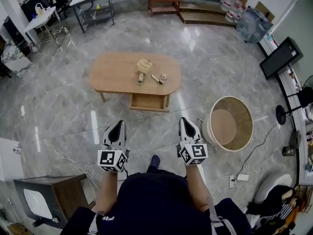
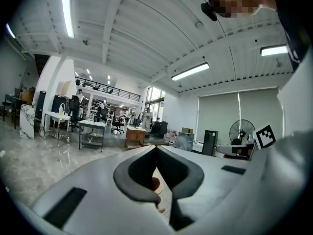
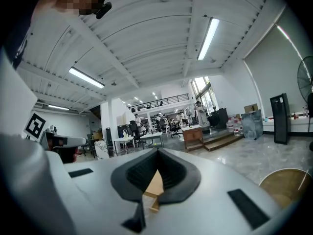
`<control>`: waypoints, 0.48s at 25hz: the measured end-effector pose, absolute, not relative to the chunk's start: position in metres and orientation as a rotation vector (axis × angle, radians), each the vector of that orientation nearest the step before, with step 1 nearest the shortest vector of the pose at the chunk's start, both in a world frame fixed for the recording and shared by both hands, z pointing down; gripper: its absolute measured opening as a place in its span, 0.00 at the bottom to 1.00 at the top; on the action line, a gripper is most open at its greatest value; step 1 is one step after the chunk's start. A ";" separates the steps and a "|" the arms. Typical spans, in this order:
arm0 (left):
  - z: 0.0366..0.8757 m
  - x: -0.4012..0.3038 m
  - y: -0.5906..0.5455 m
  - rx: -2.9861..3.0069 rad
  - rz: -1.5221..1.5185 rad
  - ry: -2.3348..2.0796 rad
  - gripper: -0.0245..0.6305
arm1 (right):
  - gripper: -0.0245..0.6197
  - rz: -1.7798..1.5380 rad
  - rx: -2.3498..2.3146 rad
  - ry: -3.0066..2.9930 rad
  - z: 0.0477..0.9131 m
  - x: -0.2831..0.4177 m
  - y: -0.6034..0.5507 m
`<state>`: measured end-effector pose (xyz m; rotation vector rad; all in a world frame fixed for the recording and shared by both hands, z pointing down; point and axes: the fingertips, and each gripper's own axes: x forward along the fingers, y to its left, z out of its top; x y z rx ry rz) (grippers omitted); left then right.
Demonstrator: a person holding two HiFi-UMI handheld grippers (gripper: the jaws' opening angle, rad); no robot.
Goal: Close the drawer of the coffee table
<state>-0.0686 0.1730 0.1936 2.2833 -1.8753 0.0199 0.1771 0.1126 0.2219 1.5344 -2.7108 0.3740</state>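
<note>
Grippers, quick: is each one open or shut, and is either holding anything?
Left gripper: closed, tips together, holding nothing.
Right gripper: closed, tips together, holding nothing.

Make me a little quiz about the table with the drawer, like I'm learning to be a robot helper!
1. True or false: the drawer of the coffee table is pulled out.
2. Which one is nearer the round tub on the floor? A: left gripper. B: right gripper.
3. Fill in: both grippers hold ____.

Key: 1 true, it sticks out towards the person. 2 B. 3 nothing; both have their jaws together.
</note>
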 end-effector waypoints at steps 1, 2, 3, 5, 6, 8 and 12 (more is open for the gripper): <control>0.193 -0.068 0.169 2.278 0.020 -1.886 0.07 | 0.08 0.379 1.526 -2.715 0.223 0.178 0.107; 0.191 -0.068 0.166 2.274 0.020 -1.895 0.07 | 0.08 0.384 1.519 -2.721 0.223 0.178 0.103; 0.188 -0.068 0.164 2.271 0.021 -1.904 0.07 | 0.08 0.385 1.513 -2.728 0.222 0.177 0.098; 0.182 -0.068 0.159 2.275 0.022 -1.917 0.07 | 0.08 0.369 1.504 -2.737 0.219 0.174 0.090; 0.179 -0.068 0.157 2.281 0.022 -1.921 0.07 | 0.08 0.360 1.500 -2.741 0.217 0.172 0.087; 0.175 -0.066 0.155 2.292 0.026 -1.927 0.07 | 0.08 0.362 1.491 -2.756 0.215 0.170 0.083; 0.172 -0.069 0.155 2.292 0.029 -1.943 0.07 | 0.08 0.365 1.467 -2.778 0.212 0.165 0.080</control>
